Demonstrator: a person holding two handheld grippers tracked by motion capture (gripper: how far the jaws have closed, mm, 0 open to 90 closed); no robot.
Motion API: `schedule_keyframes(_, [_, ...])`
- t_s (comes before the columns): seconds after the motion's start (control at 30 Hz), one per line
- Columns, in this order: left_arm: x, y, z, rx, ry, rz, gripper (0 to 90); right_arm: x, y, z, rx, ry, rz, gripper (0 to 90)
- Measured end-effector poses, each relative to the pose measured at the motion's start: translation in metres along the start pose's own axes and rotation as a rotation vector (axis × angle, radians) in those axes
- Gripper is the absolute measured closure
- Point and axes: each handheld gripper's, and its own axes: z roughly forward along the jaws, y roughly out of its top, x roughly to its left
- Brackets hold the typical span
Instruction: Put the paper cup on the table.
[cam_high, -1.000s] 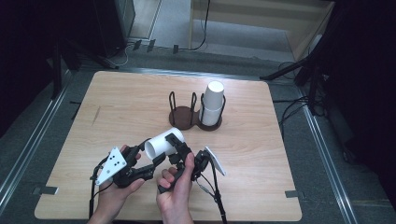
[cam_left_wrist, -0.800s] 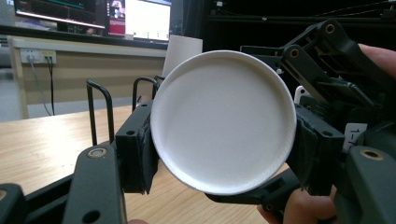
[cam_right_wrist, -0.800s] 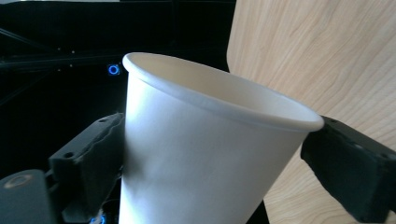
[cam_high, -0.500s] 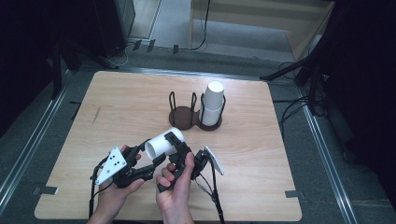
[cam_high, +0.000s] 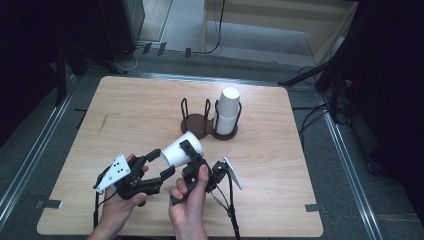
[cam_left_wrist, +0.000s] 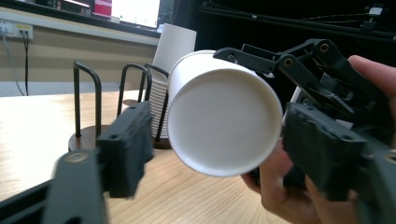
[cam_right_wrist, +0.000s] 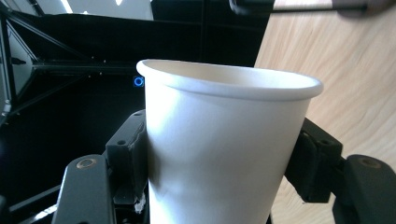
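A white paper cup (cam_high: 182, 148) lies tilted above the table's front, its flat bottom toward my left gripper (cam_high: 160, 164). My right gripper (cam_high: 194, 156) is shut on the cup's wall (cam_right_wrist: 219, 140), one black pad on each side. The left gripper view shows the cup's bottom (cam_left_wrist: 224, 126) between my two spread jaws, with my left gripper (cam_left_wrist: 224, 156) open and not touching it. The right gripper (cam_left_wrist: 303, 70) shows behind the cup there. A stack of white cups (cam_high: 228, 111) stands in one slot of a dark wire cup holder (cam_high: 196, 121); the other slot holds nothing.
The holder stands at the middle of the wooden table (cam_high: 125, 115), just beyond the held cup. A metal rail (cam_high: 345, 160) runs along the table's right side. Cables trail from both grippers over the front edge.
The cup and my right gripper have edged slightly up and to the right. My left gripper has stayed in place, still open.
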Motion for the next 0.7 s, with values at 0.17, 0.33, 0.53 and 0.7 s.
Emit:
schedule_keyframes(0.17, [0.001, 0.001, -0.003, 0.003, 0.029, 0.019, 13.4, 0.0, 0.007, -0.002, -0.047, -0.001, -0.1, 33.9])
schedule_keyframes(0.33, [0.008, 0.001, -0.006, 0.019, 0.061, 0.005, 10.5, 0.001, 0.014, -0.005, -0.085, -0.04, -0.252, 34.1])
schedule_keyframes(0.53, [0.016, 0.0, -0.009, 0.067, 0.121, -0.017, 4.4, 0.003, 0.021, -0.01, -0.114, -0.081, -0.412, 33.9])
schedule_keyframes(0.7, [0.022, -0.001, -0.012, 0.104, 0.134, -0.034, 0.0, 0.002, 0.024, -0.013, -0.121, -0.111, -0.49, 33.8])
